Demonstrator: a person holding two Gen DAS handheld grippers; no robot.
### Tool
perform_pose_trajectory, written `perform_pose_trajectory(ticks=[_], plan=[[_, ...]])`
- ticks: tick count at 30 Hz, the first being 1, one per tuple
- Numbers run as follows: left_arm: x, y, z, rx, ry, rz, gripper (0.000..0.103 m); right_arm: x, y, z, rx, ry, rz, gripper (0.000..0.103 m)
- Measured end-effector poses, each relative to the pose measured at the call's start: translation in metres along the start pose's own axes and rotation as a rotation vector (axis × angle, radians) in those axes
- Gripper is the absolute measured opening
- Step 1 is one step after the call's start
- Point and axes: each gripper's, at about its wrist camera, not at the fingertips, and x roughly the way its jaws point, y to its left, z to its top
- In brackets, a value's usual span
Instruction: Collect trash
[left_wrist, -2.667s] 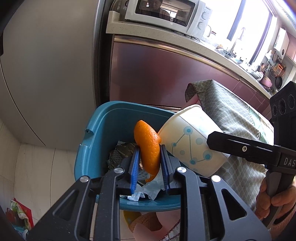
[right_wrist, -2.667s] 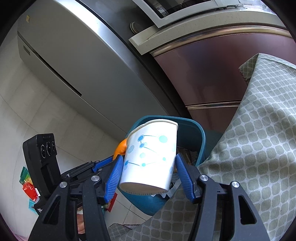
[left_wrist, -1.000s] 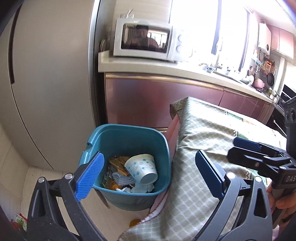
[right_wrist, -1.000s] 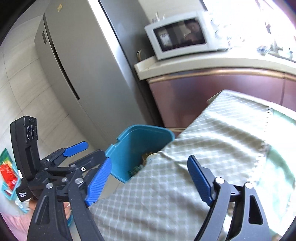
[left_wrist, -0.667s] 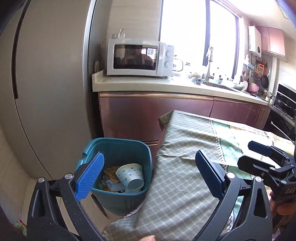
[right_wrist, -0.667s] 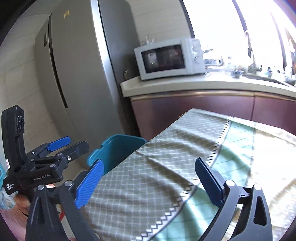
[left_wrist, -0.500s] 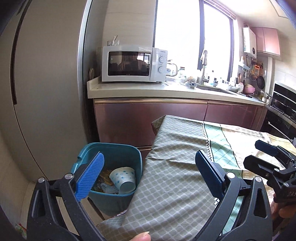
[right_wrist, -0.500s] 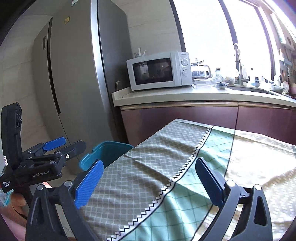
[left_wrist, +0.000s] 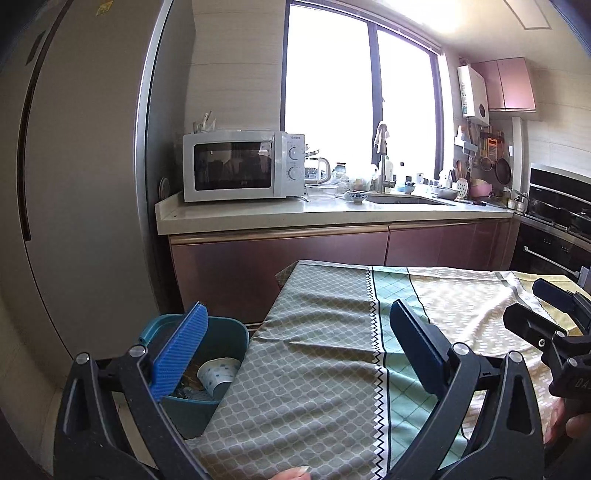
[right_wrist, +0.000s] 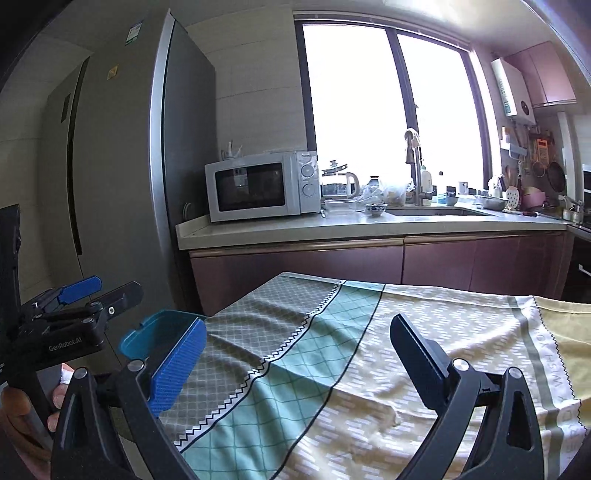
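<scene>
A teal trash bin stands on the floor beside the table's left end, with a white blue-dotted paper cup and other scraps lying inside. My left gripper is open and empty, hovering over the left end of the tablecloth above and right of the bin. My right gripper is open wide with nothing between its blue pads, above the green and yellow part of the tablecloth. In the right wrist view only the bin's rim shows; its contents are hidden there.
A tall grey fridge stands left of the bin. Behind the table runs a counter with a microwave, a sink and dishes, over maroon cabinets. An oven is at the far right. A hand holds the left gripper's handle.
The orange peel and the cup were let go into the bin and both grippers opened. Both have pulled back, risen and swung right, so the bin slid to the lower left.
</scene>
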Motion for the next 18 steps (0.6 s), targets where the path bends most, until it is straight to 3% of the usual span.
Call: perform_pose_trajectory(ticks=[18], plan=[[-0.012,-0.032,-0.009,0.019,-0.055,-0.011,0.097,-0.041,-0.018,-0.014,0.014,-0.079,-0.125,0.096]])
